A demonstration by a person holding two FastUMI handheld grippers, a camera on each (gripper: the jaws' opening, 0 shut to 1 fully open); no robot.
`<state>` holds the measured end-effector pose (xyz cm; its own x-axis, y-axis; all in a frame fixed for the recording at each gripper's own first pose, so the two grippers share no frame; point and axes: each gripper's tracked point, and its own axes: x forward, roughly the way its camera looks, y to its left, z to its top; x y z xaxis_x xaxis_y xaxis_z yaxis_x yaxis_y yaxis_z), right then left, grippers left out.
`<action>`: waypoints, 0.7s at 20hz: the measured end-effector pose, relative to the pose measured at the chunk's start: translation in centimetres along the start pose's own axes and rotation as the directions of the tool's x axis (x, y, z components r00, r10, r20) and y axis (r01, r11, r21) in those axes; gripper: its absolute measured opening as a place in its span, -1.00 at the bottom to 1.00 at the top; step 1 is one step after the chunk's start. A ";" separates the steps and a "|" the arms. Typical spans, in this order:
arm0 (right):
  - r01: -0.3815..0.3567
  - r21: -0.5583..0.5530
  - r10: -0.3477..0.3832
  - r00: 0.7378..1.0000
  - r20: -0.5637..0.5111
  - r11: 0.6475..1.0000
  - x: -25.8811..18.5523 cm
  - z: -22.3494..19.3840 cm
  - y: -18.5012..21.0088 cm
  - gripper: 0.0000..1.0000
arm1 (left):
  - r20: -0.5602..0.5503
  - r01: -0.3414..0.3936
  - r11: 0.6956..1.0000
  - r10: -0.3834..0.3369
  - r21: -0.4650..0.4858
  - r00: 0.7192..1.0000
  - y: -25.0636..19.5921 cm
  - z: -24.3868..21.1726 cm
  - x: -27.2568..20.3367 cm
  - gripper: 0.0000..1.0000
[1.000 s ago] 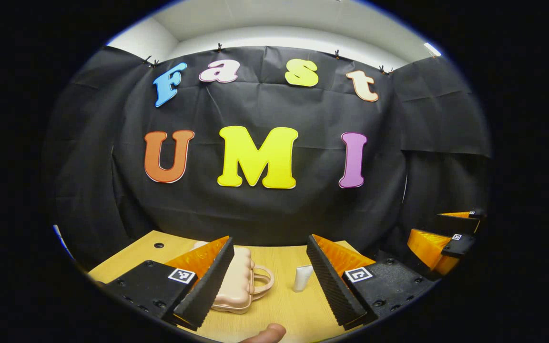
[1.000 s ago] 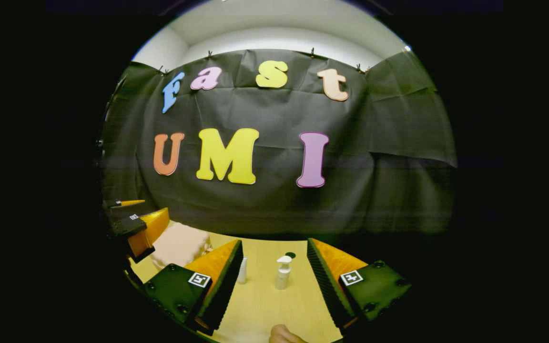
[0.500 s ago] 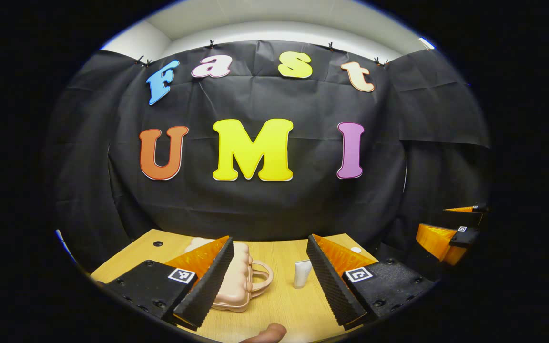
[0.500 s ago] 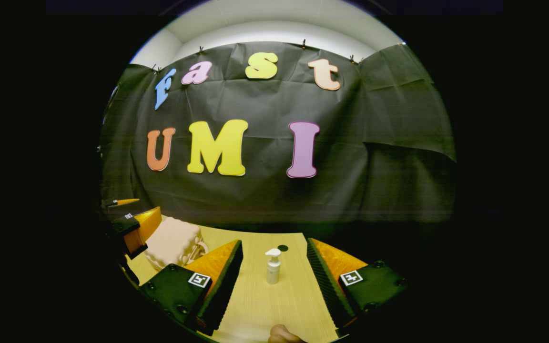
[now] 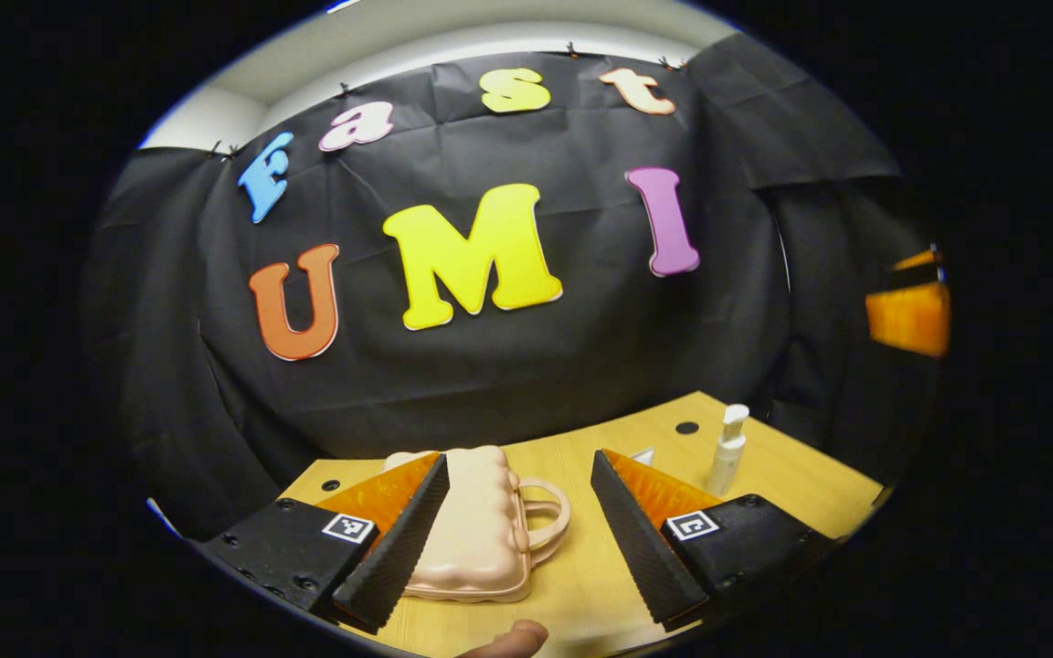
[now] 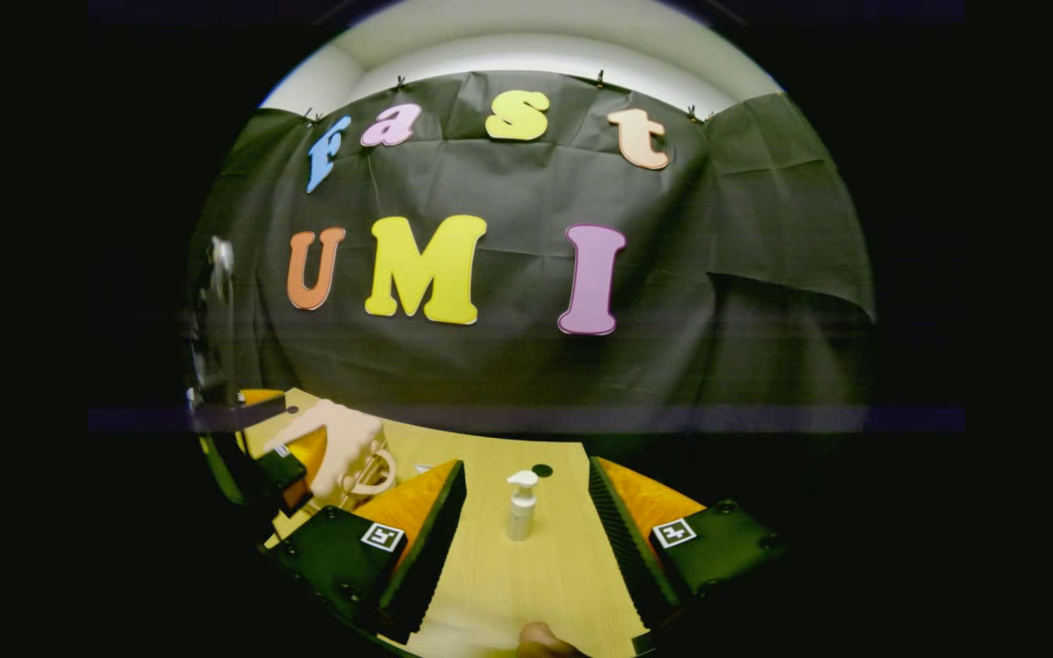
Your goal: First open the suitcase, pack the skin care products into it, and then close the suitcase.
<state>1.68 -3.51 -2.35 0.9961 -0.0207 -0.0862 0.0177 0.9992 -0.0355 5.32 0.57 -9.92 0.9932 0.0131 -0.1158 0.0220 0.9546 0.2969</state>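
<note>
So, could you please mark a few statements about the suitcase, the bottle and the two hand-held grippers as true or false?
1. The suitcase is closed on the table. True.
2. The left hand-held gripper is shut on the suitcase handle. False: its fingers are spread open, and the handle lies untouched between them.
3. The pump bottle stands upright. True.
4. The right hand-held gripper grips the pump bottle. False: it is open, with the bottle ahead, apart from both fingers.
5. The pump bottle lies inside the suitcase. False: it stands on the table, outside it.
</note>
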 end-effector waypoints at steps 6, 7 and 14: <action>0.050 0.000 -0.050 0.998 -0.049 0.999 0.4 -1.9 -4.0 0.60 | -0.149 0.019 0.968 0.020 0.252 0.989 -1.5 -8.8 3.4 0.99; 0.053 0.001 -0.053 0.997 -0.060 0.999 0.5 -2.3 -4.6 0.60 | -0.175 0.020 0.949 0.037 0.315 0.984 -1.6 -10.1 3.9 0.99; 0.040 0.029 -0.037 0.992 -0.119 0.999 1.9 -5.6 -8.0 0.60 | -0.245 0.077 0.787 0.096 0.612 0.965 -2.0 -13.9 7.4 0.97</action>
<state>2.96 -11.77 -7.75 0.9774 -0.0612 -0.2023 0.0604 0.9981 -0.0102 10.99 2.85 -24.55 0.9323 0.1772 -0.3154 0.1639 0.5701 0.8050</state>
